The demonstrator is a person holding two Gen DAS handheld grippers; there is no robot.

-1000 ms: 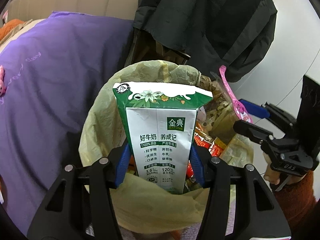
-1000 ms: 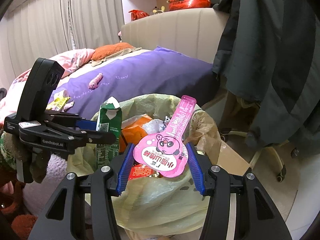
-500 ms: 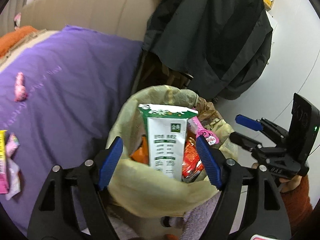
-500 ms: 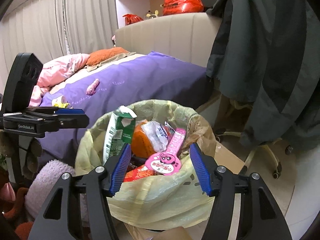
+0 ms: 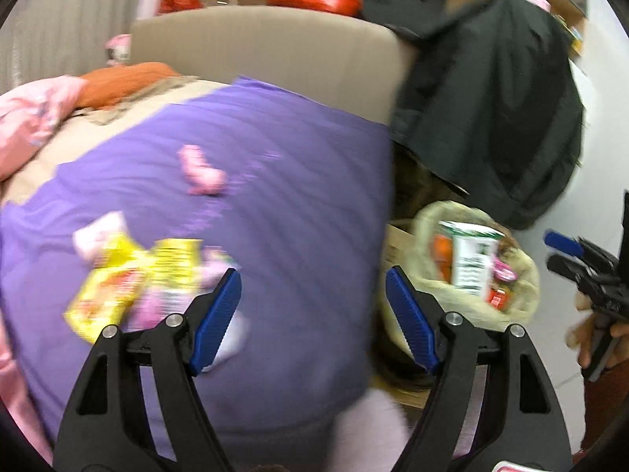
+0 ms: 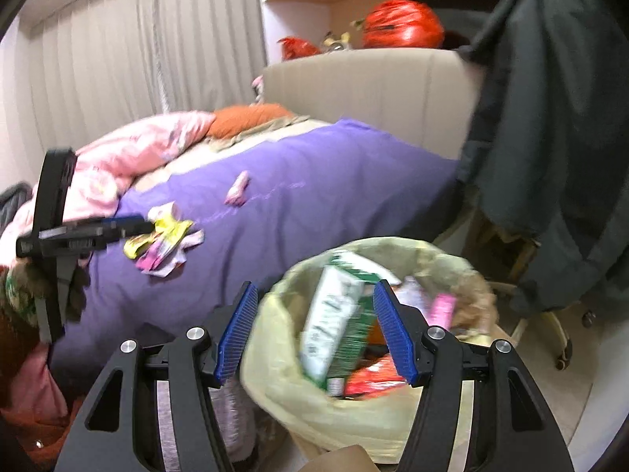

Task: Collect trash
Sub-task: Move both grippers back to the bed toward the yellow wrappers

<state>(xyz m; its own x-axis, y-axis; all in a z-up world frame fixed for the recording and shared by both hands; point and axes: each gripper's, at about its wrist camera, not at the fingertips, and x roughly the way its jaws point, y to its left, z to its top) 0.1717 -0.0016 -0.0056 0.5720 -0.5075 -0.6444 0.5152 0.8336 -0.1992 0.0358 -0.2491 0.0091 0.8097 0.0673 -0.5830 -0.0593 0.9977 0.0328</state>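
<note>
With the carton [image 6: 338, 322] dropped in the bag [image 6: 326, 405] beside the bed [image 5: 275, 181], both the left gripper [image 5: 310, 322] and right gripper [image 6: 314, 334] gape wide and empty, so the next step is probably fetching the wrappers [image 5: 133, 283] on the bed.

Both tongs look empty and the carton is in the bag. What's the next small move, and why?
Probably carry the left tongs down to the yellow and pink wrappers on the purple bedspread. Both tongs stand open with nothing between them, their jaws having just been opening; the milk carton and pink packet already sit in the trash bag, and the left tongs hang nearest that pile.
</note>
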